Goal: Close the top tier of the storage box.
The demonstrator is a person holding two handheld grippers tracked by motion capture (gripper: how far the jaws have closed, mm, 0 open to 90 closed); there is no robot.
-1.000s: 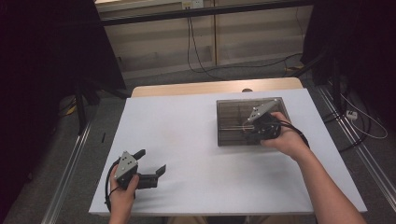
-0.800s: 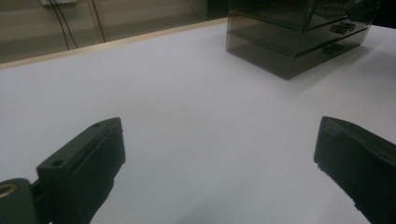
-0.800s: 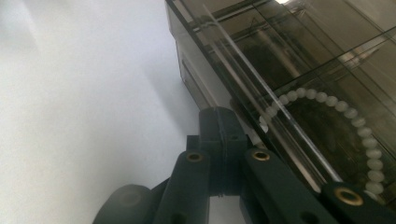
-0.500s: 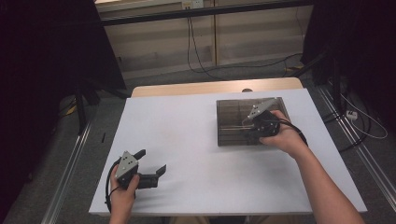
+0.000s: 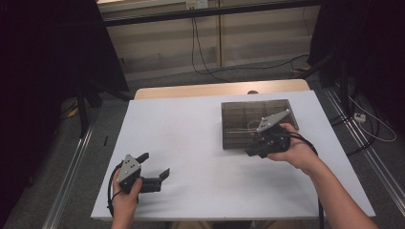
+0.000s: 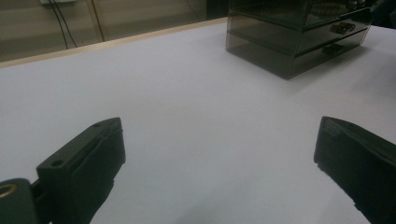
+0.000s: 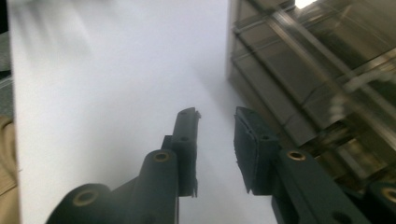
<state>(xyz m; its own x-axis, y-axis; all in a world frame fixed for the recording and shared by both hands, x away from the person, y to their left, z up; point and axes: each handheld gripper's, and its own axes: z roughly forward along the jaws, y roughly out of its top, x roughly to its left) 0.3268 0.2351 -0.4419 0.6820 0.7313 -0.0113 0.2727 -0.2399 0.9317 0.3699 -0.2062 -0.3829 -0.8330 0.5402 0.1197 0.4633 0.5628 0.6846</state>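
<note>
You held the right gripper (image 5: 251, 151) at the front edge of the smoky plastic drawer box (image 5: 248, 114), which stood on the far right part of the white table (image 5: 191, 138). Its jaws had just been opening: in the right gripper view they stood a little apart with only bare table between them, the box's front with its stacked drawers just beside the right-hand jaw. Nothing was pinched there. Whether a jaw touched the box you could not tell from the pictures.

Your left gripper (image 5: 155, 172) rested low over the near left corner of the table, well apart from the box. Its jaws were spread wide, and the left gripper view showed only plain table between them, with the drawer box (image 6: 299, 32) far off at the upper right. That view showed two small handles on the box's drawer fronts. Cables (image 5: 210, 62) lay on the floor beyond the table's far edge.
</note>
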